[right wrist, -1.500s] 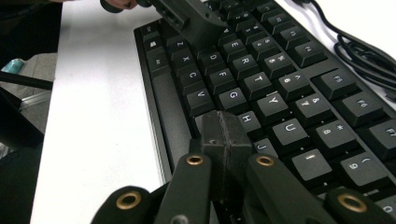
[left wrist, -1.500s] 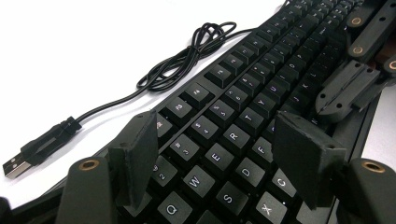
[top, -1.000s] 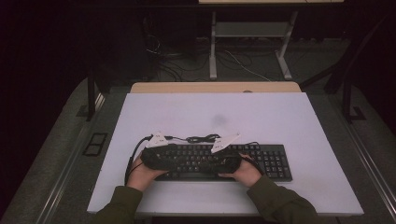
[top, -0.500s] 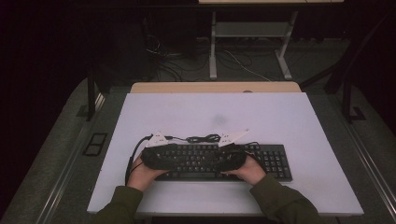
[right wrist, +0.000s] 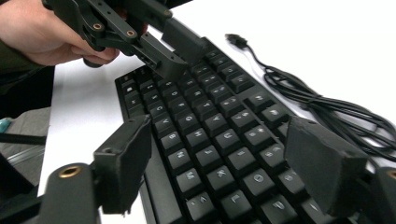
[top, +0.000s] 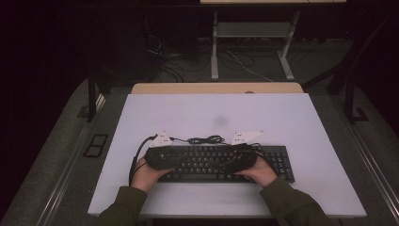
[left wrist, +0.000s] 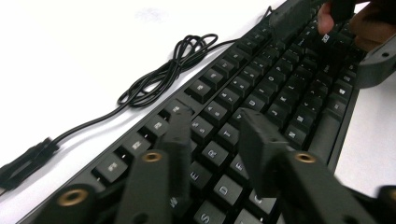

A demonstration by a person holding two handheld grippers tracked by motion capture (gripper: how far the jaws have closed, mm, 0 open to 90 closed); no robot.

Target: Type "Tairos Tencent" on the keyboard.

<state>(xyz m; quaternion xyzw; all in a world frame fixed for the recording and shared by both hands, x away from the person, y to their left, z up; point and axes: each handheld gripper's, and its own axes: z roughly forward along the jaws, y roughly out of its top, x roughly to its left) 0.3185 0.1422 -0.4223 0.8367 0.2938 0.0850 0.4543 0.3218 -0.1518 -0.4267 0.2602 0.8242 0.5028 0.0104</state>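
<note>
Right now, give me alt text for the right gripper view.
The right gripper hovers over a black keyboard, jaws wide apart with nothing between them. Beyond it, the left gripper, in a hand, points down at the keys. A coiled black cable lies beside the keyboard on the white table.

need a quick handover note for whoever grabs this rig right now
Left tool: jaws have just been closing, narrow gap, nothing between them, tips just over the keys at the left of the black keyboard.
Right tool: jaws have just been opening, now wide, nothing held, over the keys right of the middle.
Keyboard flat on the white table, its bundled cable behind it.
Done: cannot tell.
Left: probably key work on the keyboard.
</note>
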